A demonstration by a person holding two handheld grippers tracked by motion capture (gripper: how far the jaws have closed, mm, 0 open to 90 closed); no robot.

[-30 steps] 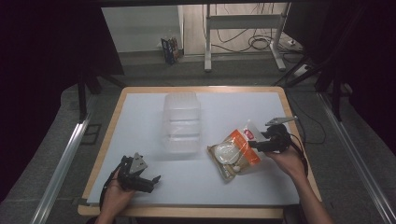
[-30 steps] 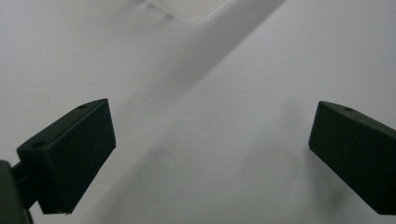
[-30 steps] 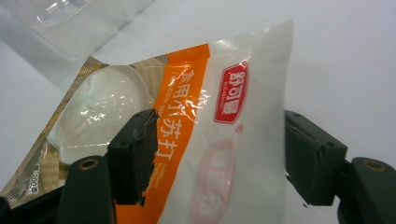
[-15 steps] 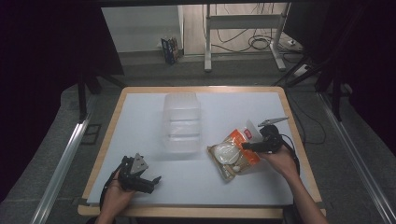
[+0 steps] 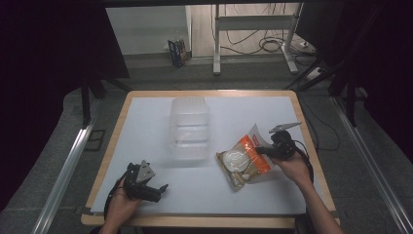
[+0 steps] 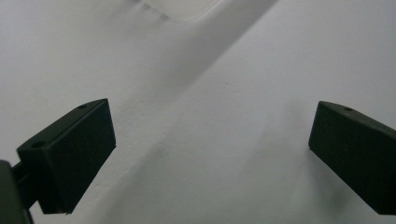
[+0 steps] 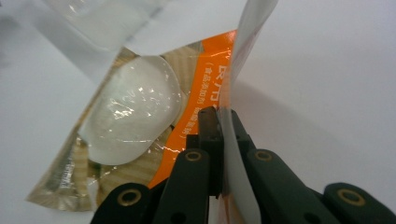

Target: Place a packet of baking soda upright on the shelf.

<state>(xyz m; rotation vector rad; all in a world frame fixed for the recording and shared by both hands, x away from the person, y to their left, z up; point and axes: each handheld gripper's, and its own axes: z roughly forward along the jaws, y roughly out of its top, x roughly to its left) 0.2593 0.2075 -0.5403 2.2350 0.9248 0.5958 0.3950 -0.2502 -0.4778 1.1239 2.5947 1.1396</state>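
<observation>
The right gripper point(image 5: 263, 150) has just been closing; its jaws pinch the snack packet's point(image 5: 243, 162) edge. A clear tub point(image 5: 190, 127) stands just beside the packet on the counter point(image 5: 146, 117). The left gripper point(image 5: 158, 189), well apart, gapes wide, holding nothing.

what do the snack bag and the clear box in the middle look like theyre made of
Snack bag: seemingly thin glossy plastic film, orange print with a clear window; it glints and creases where the right gripper pinches its edge. Clear box: probably translucent, slightly frosted rigid plastic; the white table shows through its ribbed walls.
</observation>
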